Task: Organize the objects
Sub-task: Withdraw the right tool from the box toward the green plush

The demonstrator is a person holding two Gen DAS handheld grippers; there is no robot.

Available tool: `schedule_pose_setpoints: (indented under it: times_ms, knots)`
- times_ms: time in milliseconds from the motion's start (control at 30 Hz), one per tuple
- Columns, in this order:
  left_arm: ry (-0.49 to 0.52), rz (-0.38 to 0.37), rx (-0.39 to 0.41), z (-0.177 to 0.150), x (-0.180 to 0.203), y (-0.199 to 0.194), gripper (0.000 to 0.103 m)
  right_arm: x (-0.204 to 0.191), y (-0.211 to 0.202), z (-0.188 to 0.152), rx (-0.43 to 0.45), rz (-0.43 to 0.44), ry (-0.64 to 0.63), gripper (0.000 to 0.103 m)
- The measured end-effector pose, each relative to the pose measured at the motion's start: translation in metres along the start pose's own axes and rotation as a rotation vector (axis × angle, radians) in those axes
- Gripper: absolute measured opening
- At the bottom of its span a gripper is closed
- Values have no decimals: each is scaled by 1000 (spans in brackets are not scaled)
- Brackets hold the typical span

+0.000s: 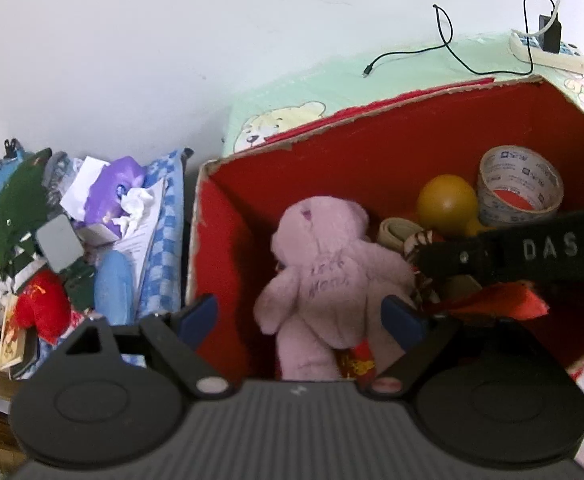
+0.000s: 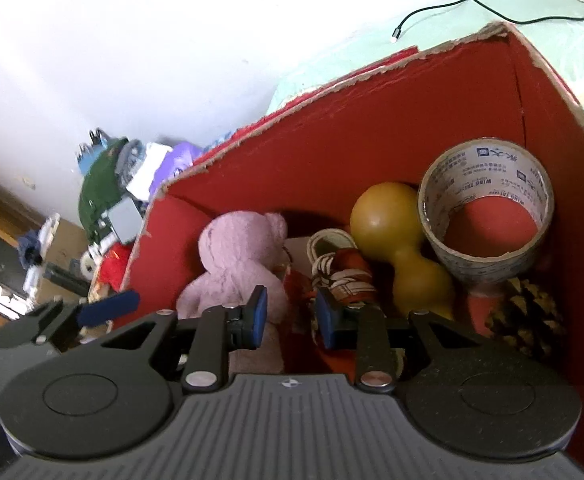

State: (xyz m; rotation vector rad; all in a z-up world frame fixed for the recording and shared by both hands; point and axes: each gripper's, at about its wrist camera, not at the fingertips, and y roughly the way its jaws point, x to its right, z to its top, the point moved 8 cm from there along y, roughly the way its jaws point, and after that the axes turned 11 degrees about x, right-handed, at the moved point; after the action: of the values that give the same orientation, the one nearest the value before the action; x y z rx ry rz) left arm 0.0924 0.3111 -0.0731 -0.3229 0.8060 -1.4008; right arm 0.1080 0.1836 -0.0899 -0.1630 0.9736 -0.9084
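Observation:
A red cardboard box [image 1: 252,184] holds a pink teddy bear [image 1: 323,276], a yellow dumbbell-shaped toy [image 2: 399,248], a tape roll [image 2: 487,208], a small shoe [image 2: 343,276] and a pine cone [image 2: 527,320]. My left gripper [image 1: 303,316] is open above the box, its fingers on either side of the bear without touching it. My right gripper [image 2: 290,318] hangs over the box between bear and shoe; its jaws stand narrowly apart with nothing between them. The right gripper's body [image 1: 531,248] crosses the left wrist view.
A pile of clutter lies left of the box: a green toy [image 1: 16,208], a purple item [image 1: 116,192], a red plush [image 1: 40,304], a blue checked cloth [image 1: 164,240]. A black cable [image 1: 411,52] and power strip [image 1: 547,50] lie on the green sheet behind.

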Motion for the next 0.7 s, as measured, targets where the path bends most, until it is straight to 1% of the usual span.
schedule_pose_setpoints:
  times_ms: [133,200,367,400,433,533,600,700]
  knots:
    - [-27,4,2,3,-3,-13,91,-4,-10,3,52,35,-10,31]
    - [-50,1,9,6,-5,-21,91,-3,-18,6,65,68,14,31]
    - [-145,-80,37,15,6,-40,91,6,-45,8,92,122,48,30]
    - [-159,-96,45,16,10,-43,90,4,-51,9,93,155,44,30]
    - [-170,-114,57,19,16,-48,90,3,-59,9,97,171,39,30]
    - [-189,-159,86,26,35,-59,90,3,-82,12,130,218,41,30]
    - [-190,-173,114,32,46,-67,90,7,-99,18,151,251,57,30]
    - [-193,-202,143,40,64,-78,89,17,-128,24,193,277,61,30]
